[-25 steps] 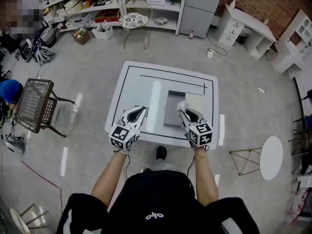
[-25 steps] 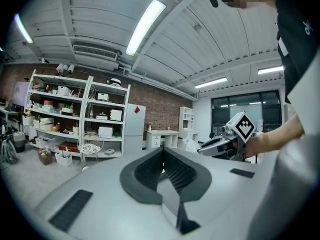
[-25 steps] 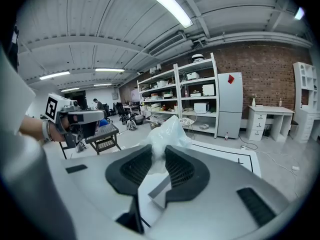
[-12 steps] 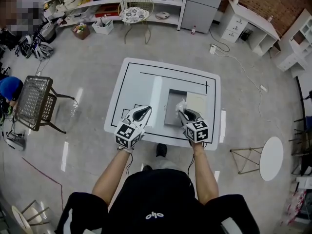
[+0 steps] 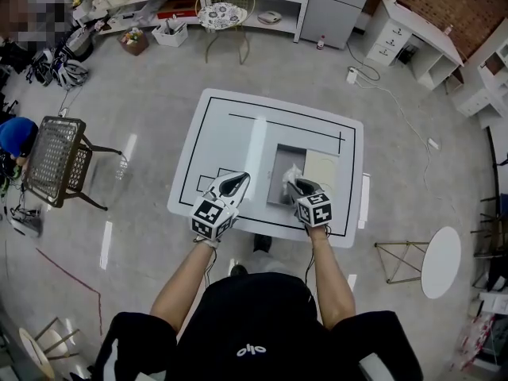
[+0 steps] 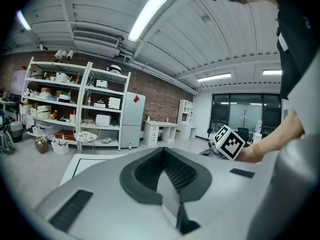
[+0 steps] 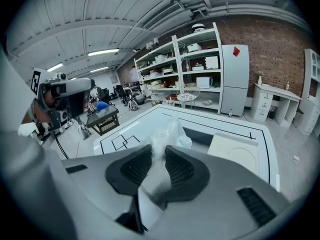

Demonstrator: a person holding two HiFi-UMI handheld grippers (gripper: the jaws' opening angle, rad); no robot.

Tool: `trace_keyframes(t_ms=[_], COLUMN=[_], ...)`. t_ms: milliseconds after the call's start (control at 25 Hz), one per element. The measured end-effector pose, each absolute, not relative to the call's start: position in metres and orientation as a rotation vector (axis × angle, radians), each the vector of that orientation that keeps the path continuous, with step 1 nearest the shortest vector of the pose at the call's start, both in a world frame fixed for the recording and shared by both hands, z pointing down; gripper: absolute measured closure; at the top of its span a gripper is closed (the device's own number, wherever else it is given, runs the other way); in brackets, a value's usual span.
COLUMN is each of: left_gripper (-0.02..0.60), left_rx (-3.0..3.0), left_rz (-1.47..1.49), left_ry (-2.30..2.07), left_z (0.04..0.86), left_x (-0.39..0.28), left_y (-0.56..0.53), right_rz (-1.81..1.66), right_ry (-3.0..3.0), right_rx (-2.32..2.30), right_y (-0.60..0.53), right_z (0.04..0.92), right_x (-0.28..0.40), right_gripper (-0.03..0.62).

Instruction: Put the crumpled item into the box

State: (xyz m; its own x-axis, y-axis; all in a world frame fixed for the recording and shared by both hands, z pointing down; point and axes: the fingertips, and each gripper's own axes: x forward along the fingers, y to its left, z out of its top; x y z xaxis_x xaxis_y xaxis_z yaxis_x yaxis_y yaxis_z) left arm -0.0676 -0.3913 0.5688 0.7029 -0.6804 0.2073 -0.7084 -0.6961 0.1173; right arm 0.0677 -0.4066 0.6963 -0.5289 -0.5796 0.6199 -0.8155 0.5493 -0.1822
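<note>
A crumpled clear plastic item [image 7: 169,137] is pinched between the jaws of my right gripper [image 7: 159,160]; its loose end sticks out ahead of the tips. In the head view that gripper [image 5: 295,185] holds the crumpled item [image 5: 292,174] over the near edge of the open grey box [image 5: 286,173], whose pale lid [image 5: 319,169] lies flat to its right. The box [image 7: 202,136] and lid [image 7: 235,152] show just beyond the jaws. My left gripper [image 5: 232,184] hovers over the table's near left part, jaws together with nothing in them [image 6: 162,170].
The white table [image 5: 230,137] carries black outline markings and a small square mark [image 5: 225,174] near the left gripper. A wire chair [image 5: 54,167] stands to the left on the floor, a round white stool [image 5: 440,262] to the right. Shelving lines the far wall.
My right gripper has moved a little forward and left with the crumpled item, now reaching over the box's near edge. The left gripper has crept slightly forward.
</note>
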Motion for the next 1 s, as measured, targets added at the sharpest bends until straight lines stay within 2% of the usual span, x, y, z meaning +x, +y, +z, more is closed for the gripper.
trace_keyframes(t_ms=[440, 1000], left_gripper=[0.574, 0.574], left_rx=[2.660, 2.634], left_rz=[0.253, 0.260], left_ry=[-1.122, -1.156], left_z=[0.592, 0.597], left_x=[-0.058, -0.064], left_y=[-0.397, -0.405], right_rz=[0.770, 0.805], right_ry=[-2.090, -1.996], right_rx=[1.022, 1.024], right_y=[-0.407, -0.416], right_z=[0.770, 0.784], right_x=[0.066, 0.067], right_gripper=[0.500, 0.493])
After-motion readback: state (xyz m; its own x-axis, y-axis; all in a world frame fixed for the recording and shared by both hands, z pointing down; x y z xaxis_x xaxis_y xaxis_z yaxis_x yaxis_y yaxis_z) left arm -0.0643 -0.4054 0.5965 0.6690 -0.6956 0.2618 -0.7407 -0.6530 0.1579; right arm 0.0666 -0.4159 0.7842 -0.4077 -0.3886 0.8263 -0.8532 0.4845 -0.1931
